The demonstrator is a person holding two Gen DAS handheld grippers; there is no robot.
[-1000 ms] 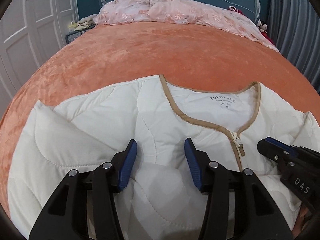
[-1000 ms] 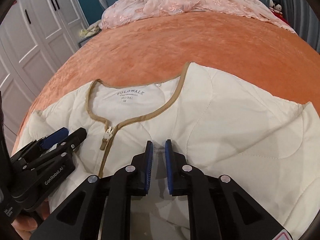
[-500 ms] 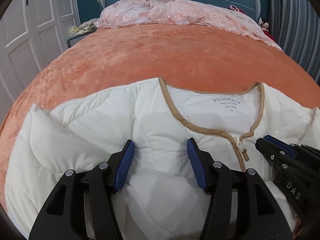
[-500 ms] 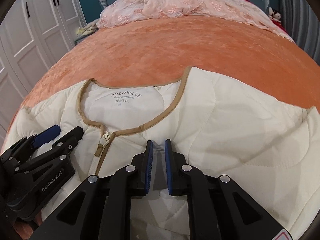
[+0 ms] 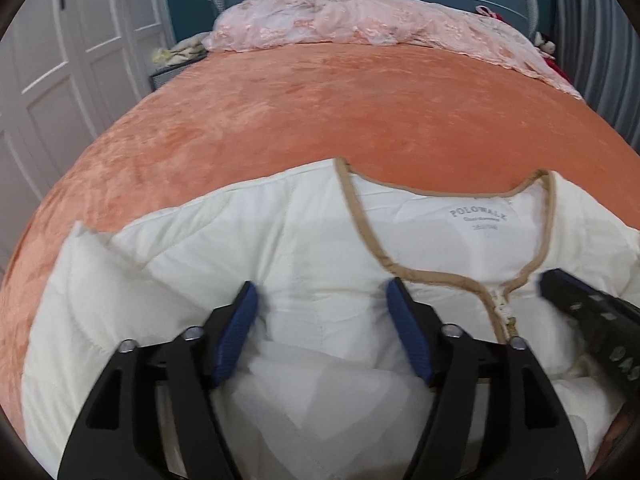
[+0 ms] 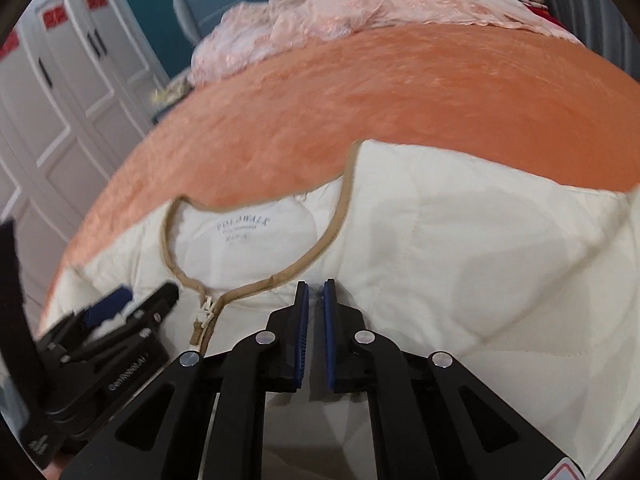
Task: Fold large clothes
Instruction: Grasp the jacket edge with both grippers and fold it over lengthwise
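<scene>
While the jacket (image 5: 256, 248) lies flat on the orange bed (image 5: 320, 100), its neck points away from both grippers and its zip (image 6: 202, 320) runs back toward them, so its long way goes near to far. The left gripper (image 5: 320, 316) sits over the left chest. Its jaws have just been opening and now stand wide, with cloth under them but not pinched. The right gripper (image 6: 315, 312) is clenched with only a thin gap, just right of the zip; I cannot tell if it nips cloth. Both are about as near. A pink blanket (image 5: 360, 24) lies far off, so nothing blocks.
</scene>
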